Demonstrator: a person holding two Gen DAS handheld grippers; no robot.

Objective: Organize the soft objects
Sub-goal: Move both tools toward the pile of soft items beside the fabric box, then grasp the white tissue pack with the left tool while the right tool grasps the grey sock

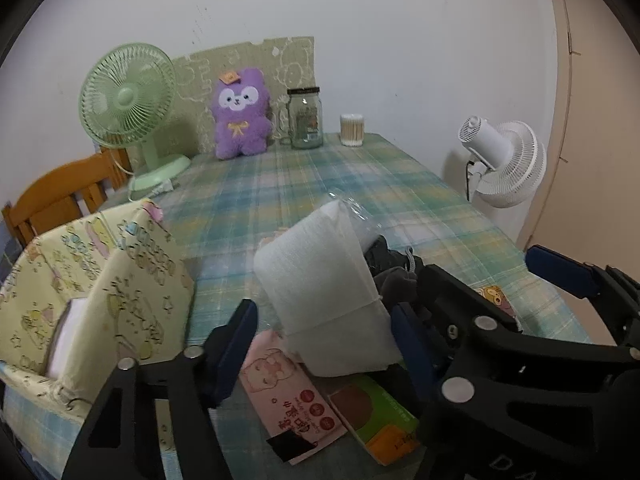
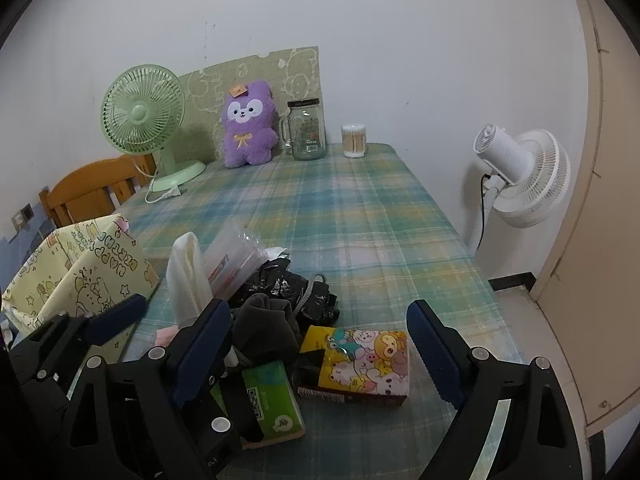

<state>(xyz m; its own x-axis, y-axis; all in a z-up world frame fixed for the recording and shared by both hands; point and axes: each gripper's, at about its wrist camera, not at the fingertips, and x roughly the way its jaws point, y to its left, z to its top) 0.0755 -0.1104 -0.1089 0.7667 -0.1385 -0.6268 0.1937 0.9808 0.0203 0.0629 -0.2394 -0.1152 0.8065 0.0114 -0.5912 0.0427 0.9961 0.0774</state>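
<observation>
Only right wrist view shows the cartoon tissue pack (image 2: 360, 364).

Two fans are seen: a green one (image 2: 143, 114) at upper left on the desk and a white one (image 2: 524, 178) at right. One purple plush (image 2: 249, 126), one jar (image 2: 307, 130) and one cup of swabs (image 2: 354, 141) are counted at top centre. One patterned box (image 2: 82, 276) is seen at left. Three tissue packs are counted at the bottom: pink (image 1: 294, 396), green (image 2: 272, 398) and yellow (image 2: 360, 362).
</observation>
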